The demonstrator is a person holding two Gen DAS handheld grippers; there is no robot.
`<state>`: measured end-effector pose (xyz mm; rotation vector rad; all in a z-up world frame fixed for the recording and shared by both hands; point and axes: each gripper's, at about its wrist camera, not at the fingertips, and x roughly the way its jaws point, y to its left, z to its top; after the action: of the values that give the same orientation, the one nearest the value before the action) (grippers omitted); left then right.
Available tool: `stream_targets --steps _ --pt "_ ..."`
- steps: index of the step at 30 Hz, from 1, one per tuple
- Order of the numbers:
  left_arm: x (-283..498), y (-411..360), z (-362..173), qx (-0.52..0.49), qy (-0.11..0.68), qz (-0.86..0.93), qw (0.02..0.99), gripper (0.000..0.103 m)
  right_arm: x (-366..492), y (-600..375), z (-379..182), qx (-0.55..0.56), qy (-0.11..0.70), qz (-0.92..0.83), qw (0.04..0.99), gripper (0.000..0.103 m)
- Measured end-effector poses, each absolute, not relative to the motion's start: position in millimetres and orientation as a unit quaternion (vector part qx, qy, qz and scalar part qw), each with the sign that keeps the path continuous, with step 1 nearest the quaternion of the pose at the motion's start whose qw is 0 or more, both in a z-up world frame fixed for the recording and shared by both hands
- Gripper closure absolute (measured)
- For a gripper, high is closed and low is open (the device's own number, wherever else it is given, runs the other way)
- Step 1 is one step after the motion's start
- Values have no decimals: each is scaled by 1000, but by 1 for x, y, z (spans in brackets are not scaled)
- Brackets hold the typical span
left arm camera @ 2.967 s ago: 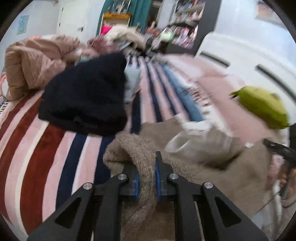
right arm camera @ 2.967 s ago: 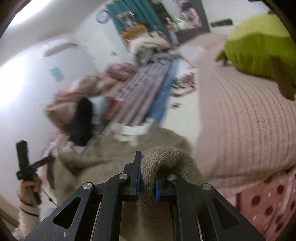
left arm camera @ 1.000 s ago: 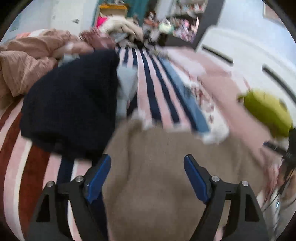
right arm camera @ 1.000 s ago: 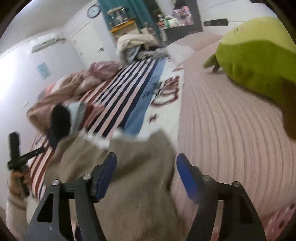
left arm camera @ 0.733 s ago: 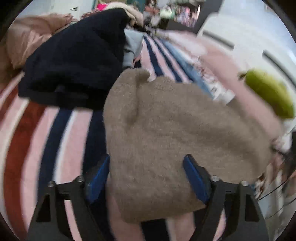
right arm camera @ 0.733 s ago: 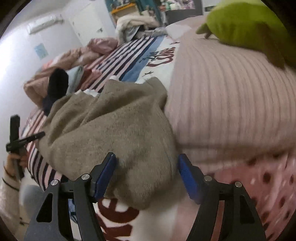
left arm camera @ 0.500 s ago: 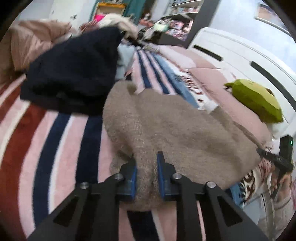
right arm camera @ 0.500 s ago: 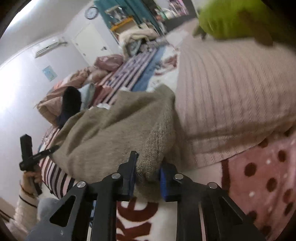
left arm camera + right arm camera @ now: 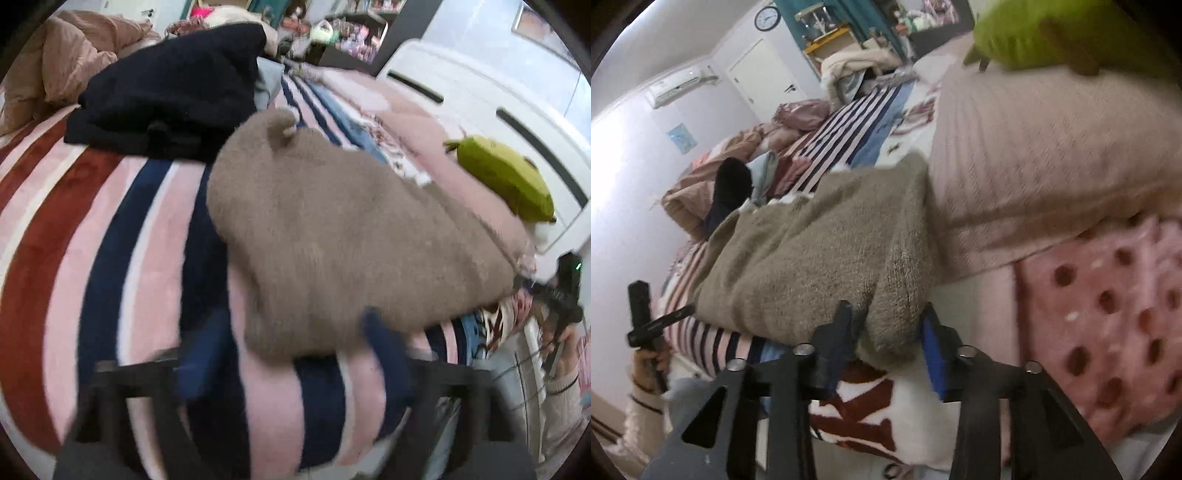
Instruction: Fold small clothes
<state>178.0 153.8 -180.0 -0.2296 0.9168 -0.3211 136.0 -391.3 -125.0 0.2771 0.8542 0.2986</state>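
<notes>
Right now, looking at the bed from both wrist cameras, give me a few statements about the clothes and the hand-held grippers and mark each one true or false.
1. The beige sweater lies on the striped blanket. True.
2. The left hand-held gripper is clamped shut on the sweater. False: its jaws are opening, wide apart, with only the sweater's near edge between them.
3. A dark navy garment lies beyond the sweater. True.
4. The green plush toy sits on top of the sweater. False: it rests apart, on the pink cover.
5. The right hand-held gripper has a sweater fold between its opening jaws. True.
</notes>
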Motion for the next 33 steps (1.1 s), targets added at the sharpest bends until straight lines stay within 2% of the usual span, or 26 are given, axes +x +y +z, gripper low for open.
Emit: stream_targets --steps 2,6,8,11,13,15,18,22,23,28,30,33 --pt "162 152 -175 -102 441 -135 881 21 118 -388 -102 102 378 122 912 55" --pt "141 151 -182 -182 442 -174 861 16 100 -366 -74 116 324 166 924 53" --pt "141 137 -192 -226 437 -214 844 16 105 -344 -75 131 317 210 915 49" --pt "151 116 -201 -260 423 -221 839 16 120 -296 -86 123 325 251 904 50" --pt "160 111 -207 -296 407 -212 838 16 131 -263 -95 117 328 272 897 61" --pt "172 109 -214 -331 396 -179 837 16 138 -236 -104 105 336 277 894 92" --pt "179 110 -218 -364 366 -146 844 16 147 -208 -124 86 347 272 893 95" --pt "184 97 -221 -346 339 -114 867 17 166 -193 -162 77 400 244 880 96" --pt "186 96 -221 -347 334 -106 870 17 168 -194 -171 84 408 240 877 100" --pt "196 107 -223 -392 307 -58 865 37 164 -190 -175 72 405 230 882 100" --pt "203 103 -221 -382 313 -62 867 67 164 -189 -175 71 405 229 882 100" --pt "205 92 -203 -340 302 -80 887 78 167 -195 -175 100 409 243 874 98"
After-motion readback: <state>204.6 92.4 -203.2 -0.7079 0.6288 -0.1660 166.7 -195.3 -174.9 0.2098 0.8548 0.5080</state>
